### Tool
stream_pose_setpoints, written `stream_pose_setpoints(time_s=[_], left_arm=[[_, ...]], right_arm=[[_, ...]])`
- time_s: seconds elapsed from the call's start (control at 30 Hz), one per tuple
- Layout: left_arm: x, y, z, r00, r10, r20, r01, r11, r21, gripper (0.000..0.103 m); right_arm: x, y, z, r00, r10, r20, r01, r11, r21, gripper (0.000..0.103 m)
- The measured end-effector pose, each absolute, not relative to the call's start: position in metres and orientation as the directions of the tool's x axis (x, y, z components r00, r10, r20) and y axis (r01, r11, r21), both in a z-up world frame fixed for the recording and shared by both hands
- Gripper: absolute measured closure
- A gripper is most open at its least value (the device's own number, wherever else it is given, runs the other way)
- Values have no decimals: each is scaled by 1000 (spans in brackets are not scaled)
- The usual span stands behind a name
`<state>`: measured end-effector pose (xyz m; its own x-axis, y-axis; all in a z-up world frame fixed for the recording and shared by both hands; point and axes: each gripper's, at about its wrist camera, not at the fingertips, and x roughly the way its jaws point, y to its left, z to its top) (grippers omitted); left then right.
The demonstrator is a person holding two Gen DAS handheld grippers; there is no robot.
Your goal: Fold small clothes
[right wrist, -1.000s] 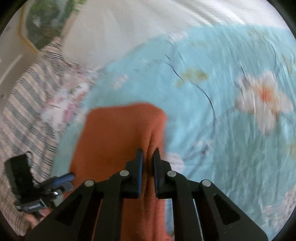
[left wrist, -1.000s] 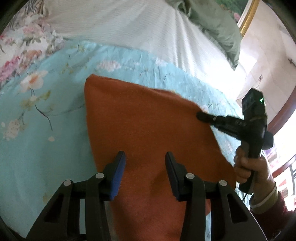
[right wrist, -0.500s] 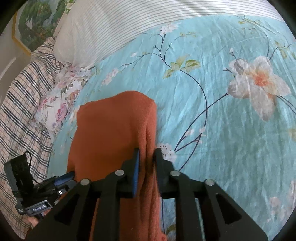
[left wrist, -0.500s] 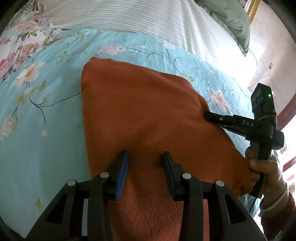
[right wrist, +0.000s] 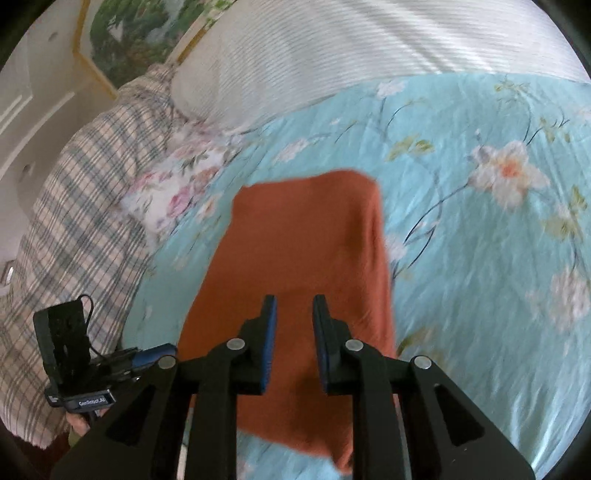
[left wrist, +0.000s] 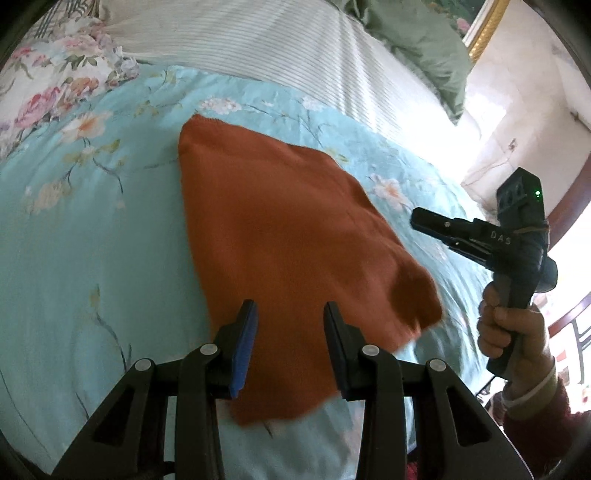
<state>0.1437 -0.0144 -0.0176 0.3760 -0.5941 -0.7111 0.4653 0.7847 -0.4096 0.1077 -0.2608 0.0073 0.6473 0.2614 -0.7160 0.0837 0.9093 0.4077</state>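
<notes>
Left claw (left wrist: 290, 325): the jaws stand apart, with nothing clamped between them. The orange cloth (left wrist: 280, 236) lies below the gap, and the pads do not press on it. In the right wrist view this claw (right wrist: 159, 352) appears at 8 o'clock, beside the left edge of the cloth.

Right claw (right wrist: 294, 323): the jaws stand apart by a narrow gap, with nothing clamped. The cloth (right wrist: 306, 251) lies beneath the gap. In the left wrist view this claw (left wrist: 419, 221) appears at 3 o'clock, clear of the cloth's right edge. A hand (left wrist: 509, 332) grips its handle, and a dark red sleeve (left wrist: 543, 424) follows below.

Orange cloth: it lies folded and flat on the bed, on a light blue floral sheet (left wrist: 92, 240). In the left wrist view it runs from 11 o'clock down to 6 o'clock. Its near right corner at 4 o'clock is blurred and uneven.

Surroundings: a white striped cover (left wrist: 277, 48) borders the sheet at 12 o'clock. A green pillow (left wrist: 417, 48) lies at 1 o'clock. A pink floral fabric (left wrist: 48, 85) lies at 10 o'clock. In the right wrist view a checked blanket (right wrist: 81, 214) lies at 9 o'clock, and a framed picture (right wrist: 144, 33) hangs at 11 o'clock.
</notes>
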Motion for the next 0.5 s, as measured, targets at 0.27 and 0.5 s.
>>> stream_pose_setpoints(time_s=[0.27,0.5], left_arm=[[128,-20,-14,361,-592,-720,509,772,-380,67],[216,1,-22,415,-553,-722,336,831,-443,55]], right_arm=[[155,-266,12,637,208,-742,125,922,366,42],[221,-300,-10,594,163,-788,191,923,335,39]])
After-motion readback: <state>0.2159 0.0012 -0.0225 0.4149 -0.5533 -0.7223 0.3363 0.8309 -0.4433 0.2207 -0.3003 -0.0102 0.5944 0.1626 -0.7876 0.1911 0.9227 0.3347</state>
